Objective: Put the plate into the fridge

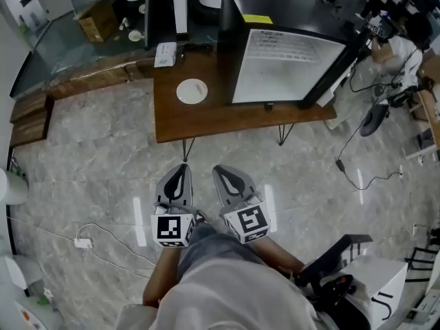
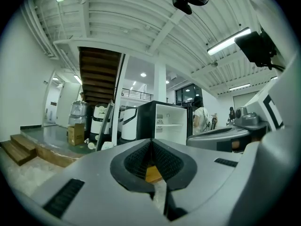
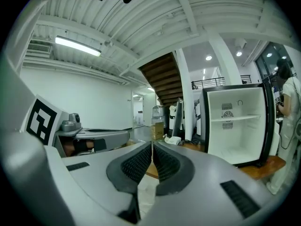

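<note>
Nothing's really happening yet: left tool (image 1: 181, 170) and right tool (image 1: 223, 174) are both sitting closed and empty, plate (image 1: 192, 91) waiting on the surface (image 1: 206, 122) well ahead, beside the open fridge (image 1: 289, 67).

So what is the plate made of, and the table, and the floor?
The plate looks like glazed ceramic or maybe plastic: plain white and smooth, but too small to tell. The table looks like brown wood, with darker grain streaks on its top. The floor seems to be polished stone or tile: grey marbling and shiny light reflections.
</note>
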A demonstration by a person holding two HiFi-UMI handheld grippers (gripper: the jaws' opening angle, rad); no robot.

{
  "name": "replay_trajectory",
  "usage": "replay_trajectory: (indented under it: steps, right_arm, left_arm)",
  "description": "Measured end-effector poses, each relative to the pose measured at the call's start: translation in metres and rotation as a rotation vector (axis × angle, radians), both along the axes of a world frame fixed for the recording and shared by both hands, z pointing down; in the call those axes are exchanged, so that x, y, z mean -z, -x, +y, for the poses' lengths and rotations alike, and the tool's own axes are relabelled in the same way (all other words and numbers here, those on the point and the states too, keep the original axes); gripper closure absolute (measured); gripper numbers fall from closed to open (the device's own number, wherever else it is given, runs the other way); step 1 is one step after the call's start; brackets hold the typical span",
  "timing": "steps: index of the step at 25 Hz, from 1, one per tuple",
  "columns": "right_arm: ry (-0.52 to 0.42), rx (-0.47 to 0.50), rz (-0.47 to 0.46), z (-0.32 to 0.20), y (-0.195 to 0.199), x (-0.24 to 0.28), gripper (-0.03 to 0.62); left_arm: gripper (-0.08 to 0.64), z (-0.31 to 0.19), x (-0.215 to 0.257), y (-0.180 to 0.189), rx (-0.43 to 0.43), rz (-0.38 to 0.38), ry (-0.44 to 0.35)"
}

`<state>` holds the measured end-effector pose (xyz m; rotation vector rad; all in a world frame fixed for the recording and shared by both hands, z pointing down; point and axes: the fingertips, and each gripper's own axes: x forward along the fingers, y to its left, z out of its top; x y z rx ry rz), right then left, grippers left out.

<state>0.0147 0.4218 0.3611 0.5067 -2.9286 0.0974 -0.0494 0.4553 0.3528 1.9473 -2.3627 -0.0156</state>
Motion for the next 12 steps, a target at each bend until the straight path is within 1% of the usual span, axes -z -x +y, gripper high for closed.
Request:
replay_trajectory:
  steps: [3, 6, 9, 12]
  right_arm:
    - [0.009, -0.006, -0.001, 0.004, 0.05, -0.003, 0.574]
    - [0.017, -0.013, 0.007, -0.006, 0.082, -0.008, 0.574]
    - [0.032, -0.027, 0.017, -0.028, 0.109, -0.017, 0.574]
    - [0.05, -0.044, 0.015, -0.066, 0.14, -0.026, 0.574]
  left_arm:
    - [0.54, 0.002, -0.001, 0.053, 0.004, 0.009, 0.002]
    - [0.54, -0.008, -0.006, 0.086, 0.006, 0.027, 0.003]
    - [0.54, -0.028, -0.016, 0.113, 0.003, 0.037, 0.019]
    - [0.538, -0.063, -0.027, 0.144, -0.001, 0.048, 0.038]
